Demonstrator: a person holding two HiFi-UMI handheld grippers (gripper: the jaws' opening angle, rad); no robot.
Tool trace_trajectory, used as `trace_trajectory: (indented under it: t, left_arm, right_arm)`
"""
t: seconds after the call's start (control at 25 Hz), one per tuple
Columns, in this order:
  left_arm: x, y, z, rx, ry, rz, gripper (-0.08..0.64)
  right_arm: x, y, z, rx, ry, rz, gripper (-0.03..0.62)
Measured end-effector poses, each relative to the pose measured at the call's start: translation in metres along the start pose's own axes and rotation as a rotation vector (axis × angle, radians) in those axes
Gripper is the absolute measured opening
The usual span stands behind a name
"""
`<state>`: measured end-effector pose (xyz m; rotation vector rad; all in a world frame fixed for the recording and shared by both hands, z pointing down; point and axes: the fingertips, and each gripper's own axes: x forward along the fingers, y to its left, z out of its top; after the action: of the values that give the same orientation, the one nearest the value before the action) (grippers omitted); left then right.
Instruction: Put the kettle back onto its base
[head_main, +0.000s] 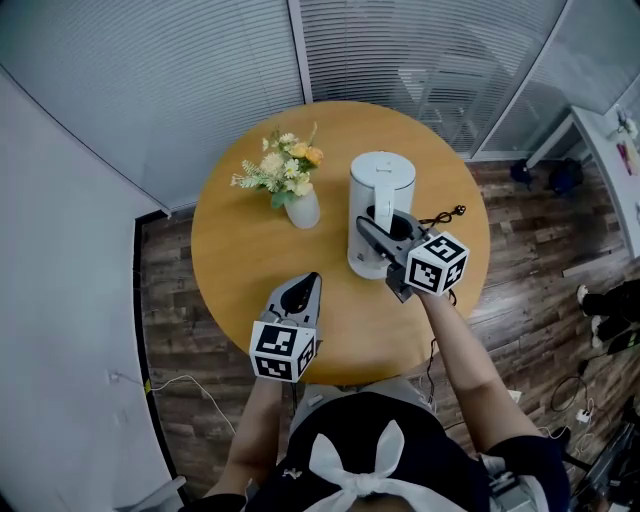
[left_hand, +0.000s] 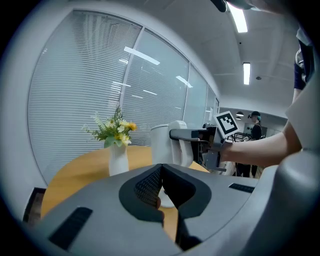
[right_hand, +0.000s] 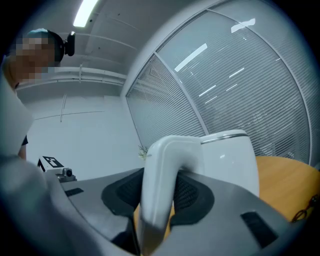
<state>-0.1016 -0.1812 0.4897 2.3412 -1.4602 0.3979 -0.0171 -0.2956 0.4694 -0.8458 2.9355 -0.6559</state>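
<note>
We find the right gripper clamped on the kettle handle. Seating on its base is unconfirmed. The left gripper is closed and empty.

Underside of kettle out of sight behind right hand-held gripper.

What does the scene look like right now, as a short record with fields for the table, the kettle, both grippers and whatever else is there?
surface: round wooden table
kettle: white kettle, upright over the table's right half; cannot tell if it is seated on a base
right: right gripper closed on the kettle's handle
left: left gripper with jaws together, nothing between them, over the table's near edge
other: white vase of flowers left of the kettle; black cord to its right
</note>
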Motion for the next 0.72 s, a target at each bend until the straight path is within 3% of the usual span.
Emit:
trace_trajectory:
  t: [0.72]
  left_arm:
    - [0.0,0.011,-0.012,-0.024,0.032,0.045,0.019]
  right_arm:
    - [0.009,-0.019,-0.031,0.052,0.026,-0.009,0.15]
